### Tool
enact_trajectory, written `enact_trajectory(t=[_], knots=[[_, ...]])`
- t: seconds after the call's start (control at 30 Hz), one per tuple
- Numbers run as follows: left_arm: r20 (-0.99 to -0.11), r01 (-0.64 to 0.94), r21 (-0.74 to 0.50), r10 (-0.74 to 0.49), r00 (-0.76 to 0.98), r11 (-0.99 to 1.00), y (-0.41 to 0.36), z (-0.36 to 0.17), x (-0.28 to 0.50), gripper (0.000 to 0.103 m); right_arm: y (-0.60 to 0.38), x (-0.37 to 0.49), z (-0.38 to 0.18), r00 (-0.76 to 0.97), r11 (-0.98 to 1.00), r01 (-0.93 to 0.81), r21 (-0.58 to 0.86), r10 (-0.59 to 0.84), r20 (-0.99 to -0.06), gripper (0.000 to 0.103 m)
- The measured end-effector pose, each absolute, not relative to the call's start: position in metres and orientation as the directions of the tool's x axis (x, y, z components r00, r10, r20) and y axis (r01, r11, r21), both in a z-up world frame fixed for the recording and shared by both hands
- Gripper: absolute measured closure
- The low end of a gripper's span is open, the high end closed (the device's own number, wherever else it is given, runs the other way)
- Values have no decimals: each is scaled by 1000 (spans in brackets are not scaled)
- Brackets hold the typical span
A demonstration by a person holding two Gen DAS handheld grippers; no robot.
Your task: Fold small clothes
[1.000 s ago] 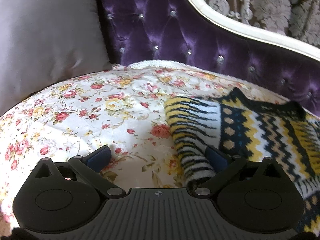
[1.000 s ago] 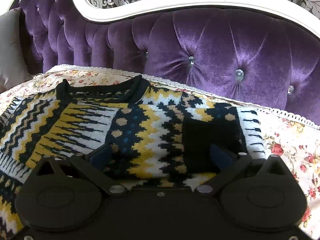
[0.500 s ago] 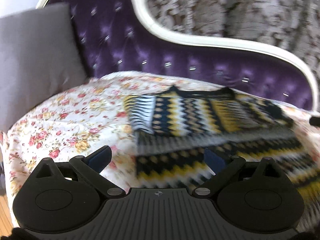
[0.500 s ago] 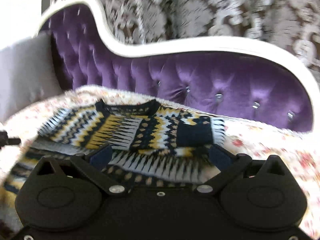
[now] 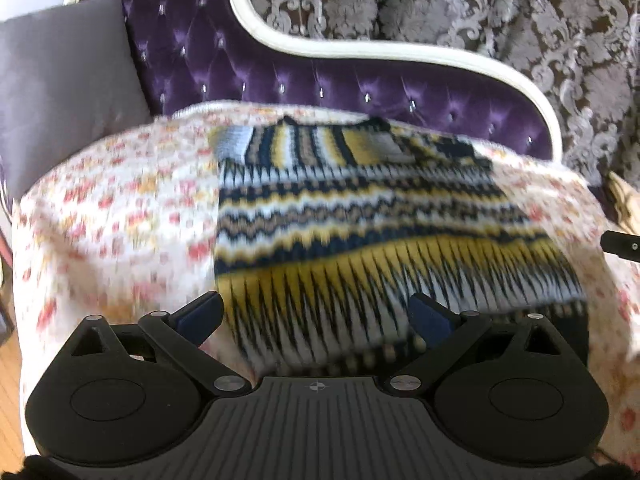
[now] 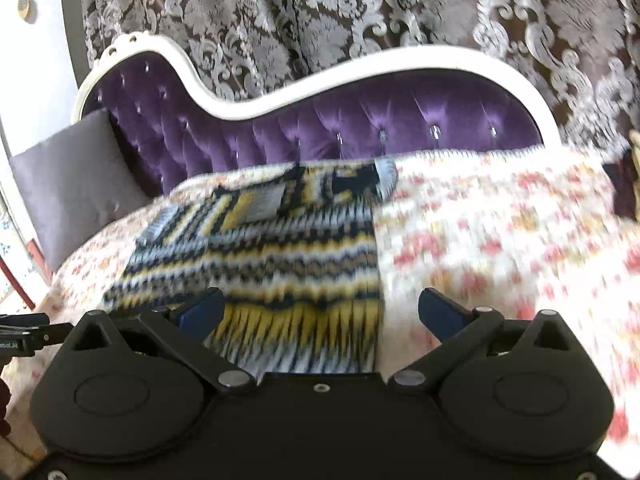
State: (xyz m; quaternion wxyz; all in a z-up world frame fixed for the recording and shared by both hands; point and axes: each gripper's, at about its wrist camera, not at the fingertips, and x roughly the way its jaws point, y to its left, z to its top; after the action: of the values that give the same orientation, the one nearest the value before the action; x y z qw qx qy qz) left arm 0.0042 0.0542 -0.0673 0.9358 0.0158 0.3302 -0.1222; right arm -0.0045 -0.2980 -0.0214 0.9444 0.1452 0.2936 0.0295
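Left wrist view: the left hand-held gripper (image 5: 316, 314) has its blue-padded fingers (image 5: 200, 314) spread wide apart, nothing between them. The patterned knit sweater (image 5: 360, 216) — navy, yellow and white zigzag bands — lies flat on the floral bedspread (image 5: 112, 208), ahead of the gripper and slightly toward its right finger; the near hem sits just past the fingertips, and whether it touches them cannot be told through the blur. Sleeves appear folded in over the upper body of the garment. Behind stand the purple tufted headboard (image 5: 320, 84) with white trim, a grey cushion (image 5: 64, 80) at left, damask curtain (image 5: 480, 8) beyond. Right wrist view: the right hand-held gripper (image 6: 320, 312) is likewise spread open and empty. The sweater (image 6: 272, 256) lies ahead and toward the left finger — its right edge runs roughly between the two fingers, bare bedspread (image 6: 500, 240) filling the right half. A black part of the other gripper (image 6: 24, 336) shows at far left.
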Motion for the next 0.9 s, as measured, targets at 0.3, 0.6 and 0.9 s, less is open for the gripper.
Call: enact_trajectory(t=[0.3, 0.6, 0.9], knots=[[-678, 251, -57, -222, 700, 966, 60, -92, -29, 3, -289, -34, -45, 747, 920, 54, 388, 220, -627, 0], [-676, 268, -60, -237, 698, 961, 58, -94, -28, 3, -273, -42, -76, 665, 880, 47, 473, 326, -672, 0], [-678, 272, -57, -237, 696, 961, 56, -94, -27, 3, -279, -41, -78, 668, 838, 12, 546, 400, -628, 0]])
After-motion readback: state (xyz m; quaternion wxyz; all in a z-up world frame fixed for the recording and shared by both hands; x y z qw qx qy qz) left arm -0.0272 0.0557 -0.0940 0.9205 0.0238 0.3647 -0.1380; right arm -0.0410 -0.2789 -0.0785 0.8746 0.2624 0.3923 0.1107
